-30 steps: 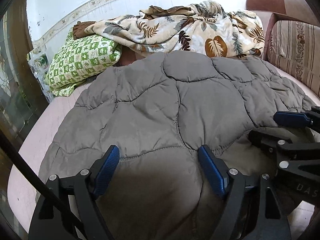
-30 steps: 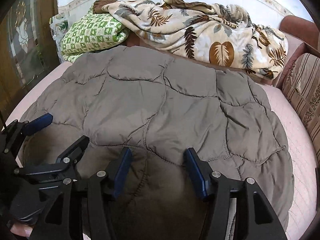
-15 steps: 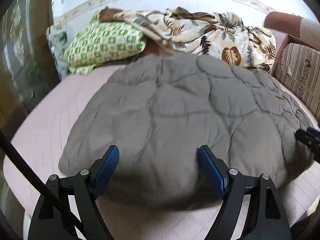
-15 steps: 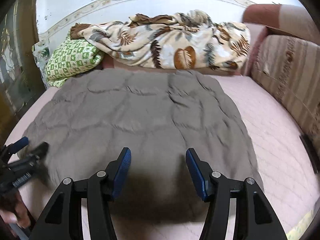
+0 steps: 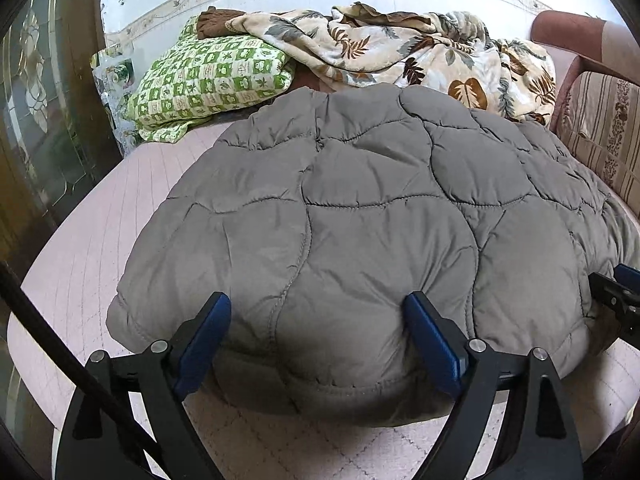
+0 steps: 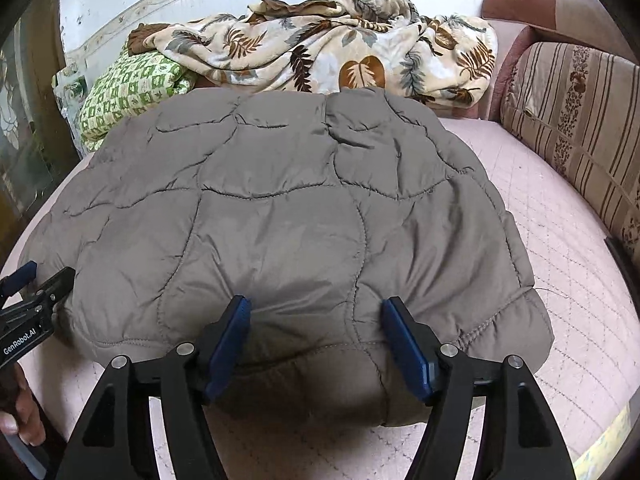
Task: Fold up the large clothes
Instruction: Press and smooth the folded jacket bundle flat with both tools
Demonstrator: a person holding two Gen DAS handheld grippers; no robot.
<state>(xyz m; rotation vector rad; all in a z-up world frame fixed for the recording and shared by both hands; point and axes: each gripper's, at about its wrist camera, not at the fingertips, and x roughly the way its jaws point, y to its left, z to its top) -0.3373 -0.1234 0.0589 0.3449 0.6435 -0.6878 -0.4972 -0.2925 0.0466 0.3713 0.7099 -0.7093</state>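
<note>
- Grey quilted coat fills the left wrist view, lying folded on a pink mattress, its near folded edge bulging toward the camera.
- Left gripper sits at that near edge, jaws wide apart and opening; the coat's edge bulges between the blue pads and touches them, but they do not pinch it.
- Far left lies a green checked pillow; a leaf-print blanket is heaped along the far wall behind the coat.
- A striped cushion stands at the right; the tip of the right gripper shows at the coat's right edge.

- Grey coat again covers the middle of the right wrist view, its right side ending on bare mattress.
- Right gripper is at the near edge, jaws apart and opening, with the coat's folded edge between the pads but not clamped.
- Left gripper shows at the coat's near left corner, with a hand below it.
- Pillow, blanket and cushion lie beyond.
</note>
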